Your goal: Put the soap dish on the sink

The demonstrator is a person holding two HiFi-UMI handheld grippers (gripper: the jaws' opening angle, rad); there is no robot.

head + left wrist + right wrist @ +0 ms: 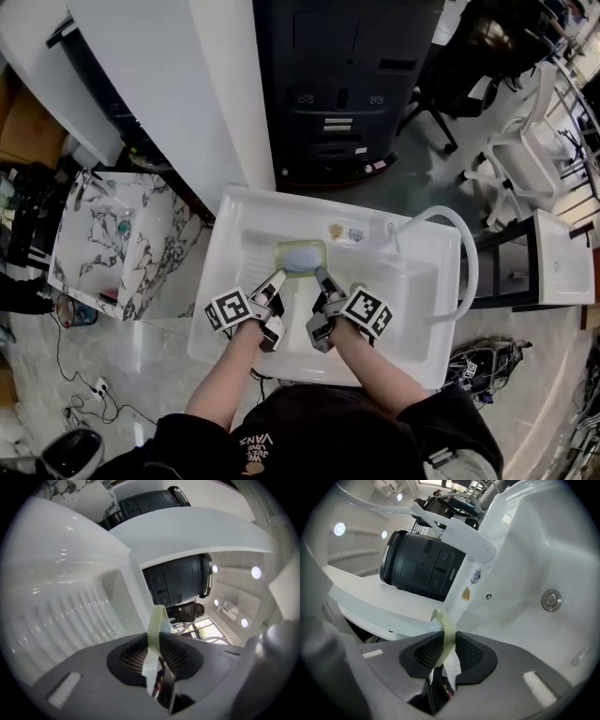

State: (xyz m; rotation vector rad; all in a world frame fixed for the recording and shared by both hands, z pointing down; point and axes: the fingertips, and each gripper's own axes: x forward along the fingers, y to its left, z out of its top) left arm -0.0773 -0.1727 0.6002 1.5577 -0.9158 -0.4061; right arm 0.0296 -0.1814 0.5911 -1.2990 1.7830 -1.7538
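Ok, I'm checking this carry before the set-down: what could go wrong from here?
1. The left gripper and right gripper each pinch only the thin rim of the soap dish, at its near edge. It might tip or slip into the sink.
2. The soap lying on the dish could slide off if it tilts.

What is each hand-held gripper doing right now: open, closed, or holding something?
Left hand-held gripper: closed on one rim of the pale green rectangular soap dish.
Right hand-held gripper: closed on the opposite rim of the same dish.
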